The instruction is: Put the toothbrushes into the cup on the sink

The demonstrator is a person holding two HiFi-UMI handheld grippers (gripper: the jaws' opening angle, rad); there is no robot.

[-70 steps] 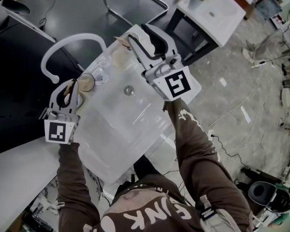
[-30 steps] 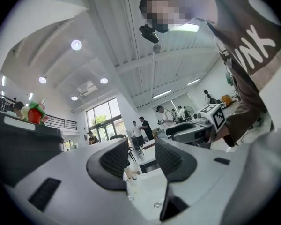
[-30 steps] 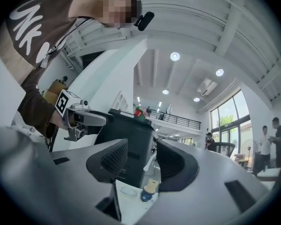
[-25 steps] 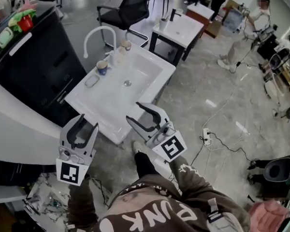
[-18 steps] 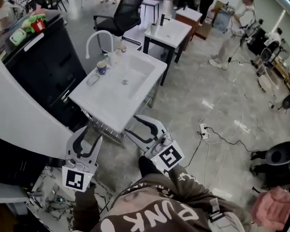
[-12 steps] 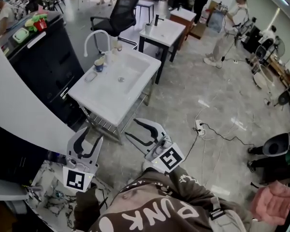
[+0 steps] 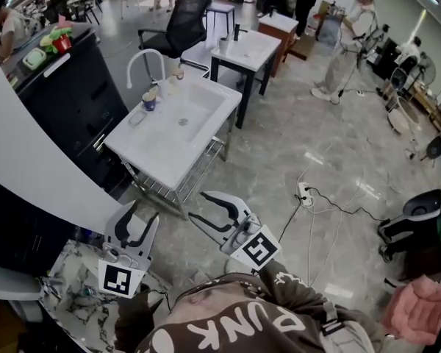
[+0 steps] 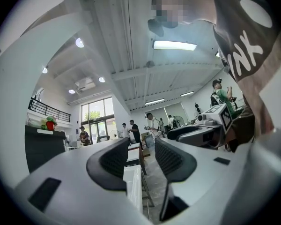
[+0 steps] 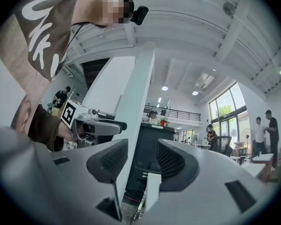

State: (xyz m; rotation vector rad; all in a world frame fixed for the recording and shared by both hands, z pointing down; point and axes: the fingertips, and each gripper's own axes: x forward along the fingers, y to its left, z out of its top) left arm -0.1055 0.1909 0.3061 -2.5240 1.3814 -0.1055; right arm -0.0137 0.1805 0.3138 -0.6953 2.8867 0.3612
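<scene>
Fingers of the left gripper (image 8: 143, 159): apart, nothing between them. Fingers of the right gripper (image 9: 143, 162): likewise apart and empty. Both grippers are held low over the floor, well apart from the white sink (image 7: 158, 153).

The blue cup (image 7: 148, 102) is seen on the sink's far rim, near the arched faucet (image 7: 145, 51). Toothbrushes: too small to be resolved at this range, so whether any are in the cup cannot be told.

Handling, as judged: a toothbrush is expected to be light, stiff along the handle, smooth, and possibly slippery if wet. Hold is best taken mid-handle, across the narrow width and clear of the bristles, leaving the handle end free to be lowered into the cup.
</scene>
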